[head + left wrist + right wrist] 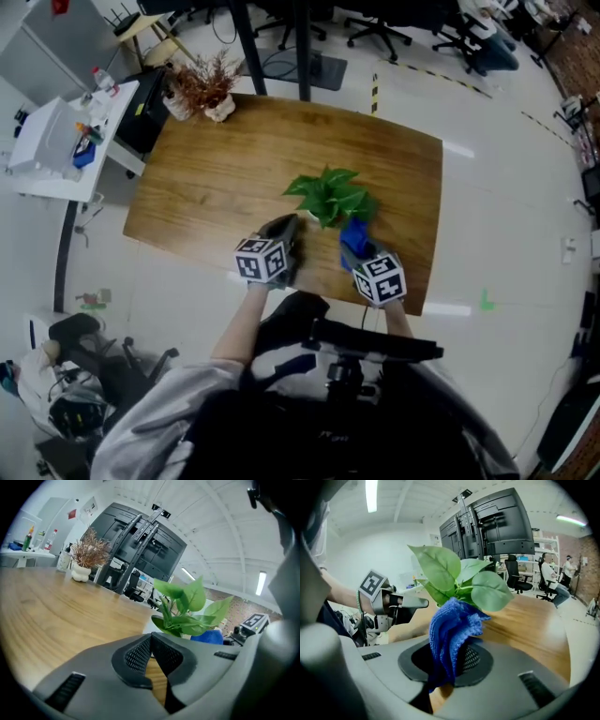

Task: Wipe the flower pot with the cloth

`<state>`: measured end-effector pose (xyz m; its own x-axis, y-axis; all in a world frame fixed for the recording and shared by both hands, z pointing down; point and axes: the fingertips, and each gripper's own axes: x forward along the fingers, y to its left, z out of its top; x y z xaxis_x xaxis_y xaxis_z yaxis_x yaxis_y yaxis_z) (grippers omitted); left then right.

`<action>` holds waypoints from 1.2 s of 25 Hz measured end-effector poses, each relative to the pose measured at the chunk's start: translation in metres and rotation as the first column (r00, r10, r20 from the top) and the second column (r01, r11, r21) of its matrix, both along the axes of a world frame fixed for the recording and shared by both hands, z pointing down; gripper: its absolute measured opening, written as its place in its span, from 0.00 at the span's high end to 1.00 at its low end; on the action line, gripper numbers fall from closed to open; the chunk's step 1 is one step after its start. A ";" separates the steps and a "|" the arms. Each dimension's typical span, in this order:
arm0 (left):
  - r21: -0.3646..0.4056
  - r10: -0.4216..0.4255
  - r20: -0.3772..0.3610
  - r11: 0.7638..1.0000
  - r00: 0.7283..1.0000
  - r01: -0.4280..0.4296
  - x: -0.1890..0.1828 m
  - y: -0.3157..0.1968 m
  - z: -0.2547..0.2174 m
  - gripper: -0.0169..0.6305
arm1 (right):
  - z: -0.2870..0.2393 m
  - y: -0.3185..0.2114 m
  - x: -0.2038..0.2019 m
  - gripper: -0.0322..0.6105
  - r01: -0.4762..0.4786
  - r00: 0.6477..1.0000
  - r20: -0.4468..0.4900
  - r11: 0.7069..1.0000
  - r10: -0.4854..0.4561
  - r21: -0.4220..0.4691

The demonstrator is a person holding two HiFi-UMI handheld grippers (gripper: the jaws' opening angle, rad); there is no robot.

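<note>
A green leafy plant [330,195] stands near the front edge of the wooden table [216,178]; its leaves hide most of the pot. In the left gripper view a sliver of white pot [149,626] shows just behind my left gripper [151,639], which is shut with nothing between its pads. That gripper [288,228] sits just left of the plant. My right gripper [356,247] is shut on a folded blue cloth [452,625], held up against the plant's right side below the leaves [459,576]. The cloth [353,234] hides the pot in the right gripper view.
A dried reddish plant in a white vase [204,89] stands at the table's far left corner. A white side table [52,141] with bottles is further left. Office chairs and a black frame stand beyond the table. The table's front edge is right under both grippers.
</note>
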<state>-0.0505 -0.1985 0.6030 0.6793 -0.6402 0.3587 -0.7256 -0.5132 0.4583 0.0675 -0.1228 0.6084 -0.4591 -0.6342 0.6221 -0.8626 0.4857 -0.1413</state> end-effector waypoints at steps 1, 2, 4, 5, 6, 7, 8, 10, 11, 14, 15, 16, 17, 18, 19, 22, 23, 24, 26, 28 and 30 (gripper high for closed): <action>0.014 -0.002 -0.006 1.000 1.000 0.002 0.001 0.006 -0.007 0.97 | -0.006 0.003 -0.001 0.83 -0.012 1.000 0.019 1.000 0.012 0.012; 0.026 -0.002 -0.008 1.000 1.000 0.002 0.003 0.014 -0.013 0.97 | -0.012 0.006 -0.002 0.83 -0.026 0.999 0.040 0.999 0.025 0.024; 0.048 -0.001 -0.007 0.999 1.000 0.001 0.008 0.030 -0.025 0.97 | -0.022 0.016 -0.002 0.83 -0.047 0.996 0.079 0.998 0.044 0.035; 0.059 0.000 -0.008 0.998 1.000 0.001 0.011 0.037 -0.031 0.97 | -0.026 0.022 -0.002 0.83 -0.053 0.994 0.095 0.998 0.050 0.035; 0.070 -0.001 -0.010 0.998 1.000 0.001 0.014 0.045 -0.037 0.97 | -0.031 0.028 -0.002 0.83 -0.058 0.993 0.108 0.998 0.053 0.036; 0.081 -0.001 -0.015 0.997 1.000 0.002 0.018 0.052 -0.044 0.97 | -0.035 0.034 -0.002 0.83 -0.061 0.991 0.119 0.997 0.056 0.038; 0.092 -0.002 -0.020 0.996 1.000 0.003 0.021 0.059 -0.050 0.97 | -0.040 0.040 -0.001 0.83 -0.066 0.990 0.128 0.997 0.060 0.043; 0.111 0.000 -0.027 0.994 1.000 0.003 0.029 0.074 -0.061 0.97 | -0.047 0.051 0.001 0.83 -0.072 0.987 0.145 0.996 0.063 0.056; 0.119 0.001 -0.028 0.993 1.000 0.003 0.033 0.081 -0.065 0.97 | -0.051 0.057 0.002 0.83 -0.073 0.986 0.152 0.995 0.063 0.063; 0.143 0.000 -0.031 0.990 1.000 0.005 0.041 0.101 -0.076 0.97 | -0.057 0.072 0.004 0.83 -0.073 0.983 0.172 0.995 0.060 0.071; 0.149 -0.003 -0.032 0.989 0.999 0.007 0.042 0.107 -0.079 0.97 | -0.059 0.077 0.004 0.83 -0.072 0.982 0.181 0.995 0.058 0.071; 0.153 -0.005 -0.033 0.988 0.999 0.010 0.043 0.113 -0.080 0.97 | -0.061 0.082 0.004 0.83 -0.069 0.981 0.189 0.995 0.054 0.072; 0.155 -0.007 -0.033 0.988 0.999 0.012 0.044 0.119 -0.081 0.97 | -0.063 0.087 0.004 0.83 -0.066 0.980 0.194 0.995 0.051 0.075; 0.155 -0.008 -0.031 0.988 0.999 0.013 0.045 0.125 -0.081 0.97 | -0.065 0.092 0.005 0.83 -0.063 0.980 0.196 0.995 0.046 0.078; 0.155 -0.008 -0.029 0.988 1.000 0.013 0.046 0.131 -0.081 0.97 | -0.067 0.097 0.005 0.83 -0.059 0.980 0.195 0.995 0.042 0.082; 0.159 -0.008 -0.018 0.987 1.000 0.011 0.047 0.148 -0.081 0.97 | -0.069 0.110 0.007 0.83 -0.052 0.981 0.189 0.994 0.033 0.093; 0.161 -0.010 -0.014 0.987 1.000 0.012 0.047 0.153 -0.081 0.97 | -0.069 0.114 0.006 0.83 -0.049 0.982 0.189 0.994 0.030 0.096; 0.164 -0.012 -0.012 0.986 1.000 0.014 0.046 0.158 -0.082 0.97 | -0.069 0.118 0.005 0.83 -0.046 0.981 0.192 0.994 0.027 0.097; 0.172 -0.018 -0.009 0.985 1.000 0.020 0.043 0.166 -0.082 0.97 | -0.069 0.126 0.001 0.83 -0.042 0.979 0.204 0.995 0.022 0.095; 0.176 -0.022 -0.003 0.984 1.000 0.022 0.039 0.173 -0.082 0.97 | -0.069 0.133 -0.003 0.83 -0.041 0.976 0.216 0.995 0.019 0.094; 0.174 -0.022 0.005 0.984 1.000 0.021 0.036 0.181 -0.080 0.97 | -0.070 0.139 -0.006 0.83 -0.042 0.975 0.220 0.995 0.020 0.096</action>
